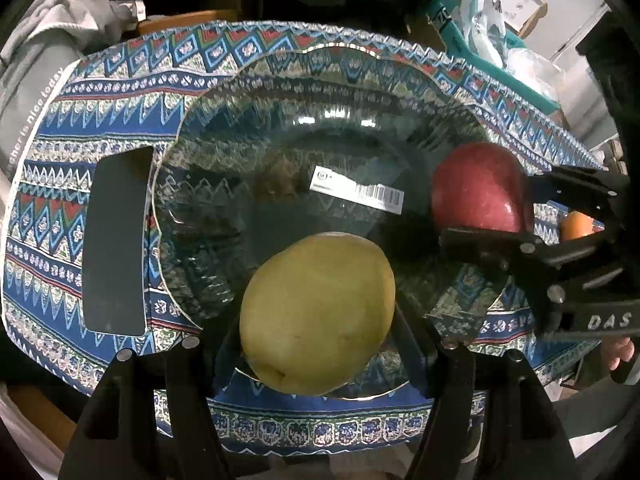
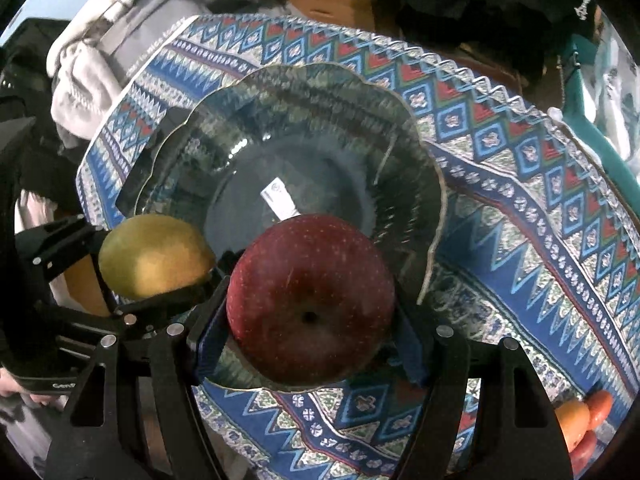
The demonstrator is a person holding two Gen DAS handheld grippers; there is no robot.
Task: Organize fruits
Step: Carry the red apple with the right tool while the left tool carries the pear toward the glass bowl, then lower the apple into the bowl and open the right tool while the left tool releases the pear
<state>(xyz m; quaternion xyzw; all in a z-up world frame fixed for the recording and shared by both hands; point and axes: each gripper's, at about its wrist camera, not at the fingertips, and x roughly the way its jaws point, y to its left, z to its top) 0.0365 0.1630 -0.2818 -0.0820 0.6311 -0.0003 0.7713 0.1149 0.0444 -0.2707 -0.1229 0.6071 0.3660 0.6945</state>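
Observation:
A clear glass bowl [image 1: 280, 92] with a barcode sticker on its bottom sits on a blue patterned cloth [image 1: 48, 240]. My left gripper [image 1: 320, 328] is shut on a yellow-green pear [image 1: 316, 312], held over the bowl's near rim. My right gripper [image 2: 312, 312] is shut on a dark red apple [image 2: 310, 304], also over the near part of the bowl [image 2: 320, 92]. In the left wrist view the apple [image 1: 476, 188] and the right gripper [image 1: 484, 216] show at the right. In the right wrist view the pear [image 2: 154, 256] and the left gripper [image 2: 160, 272] show at the left.
A dark flat rectangle [image 1: 116, 240] lies on the cloth left of the bowl. Orange and red fruits [image 2: 580, 420] rest at the cloth's [image 2: 520, 240] right edge; an orange one [image 1: 576, 226] shows in the left wrist view. Grey clothing [image 2: 100, 40] and clutter surround the table.

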